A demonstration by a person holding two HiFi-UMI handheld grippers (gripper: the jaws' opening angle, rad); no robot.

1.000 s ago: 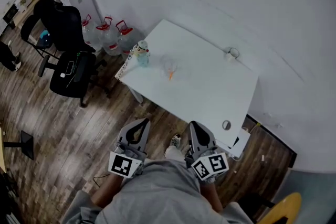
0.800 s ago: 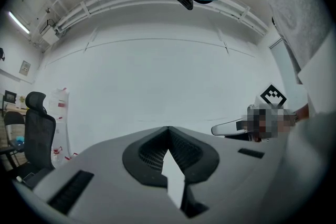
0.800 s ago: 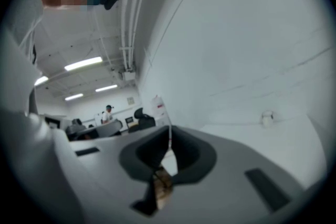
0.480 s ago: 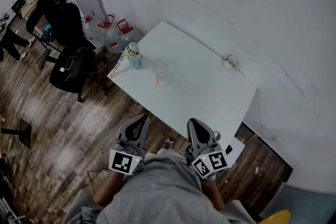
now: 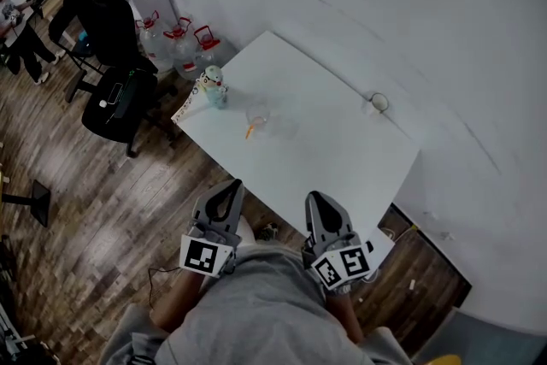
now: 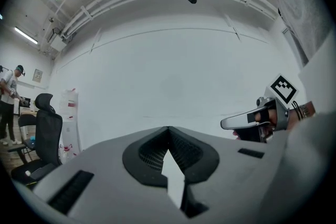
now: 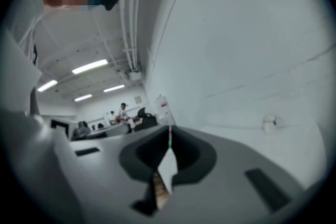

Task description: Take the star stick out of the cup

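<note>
On the white table (image 5: pixel 342 150) stands a clear cup (image 5: pixel 258 113), and an orange stick (image 5: pixel 249 131) leans out of it toward the table's near left edge. It is too small to make out its star. Both grippers hang over the wooden floor just short of the table's near edge, well away from the cup. My left gripper (image 5: pixel 231 189) (image 6: pixel 168 129) is shut with nothing in it. My right gripper (image 5: pixel 316 201) (image 7: pixel 170 129) is also shut and empty. The right gripper (image 6: pixel 257 119) shows at the right of the left gripper view.
A teal bottle (image 5: pixel 214 87) stands by the table's left corner beside a patterned box (image 5: pixel 190 104). A small white cup (image 5: pixel 379 104) (image 7: pixel 269 123) sits at the far edge by the wall. A black office chair (image 5: pixel 115 94) and water jugs (image 5: pixel 179 40) stand to the left.
The table's near edge has come closer to both grippers, which moved forward together over the floor. Both stay shut and empty.
</note>
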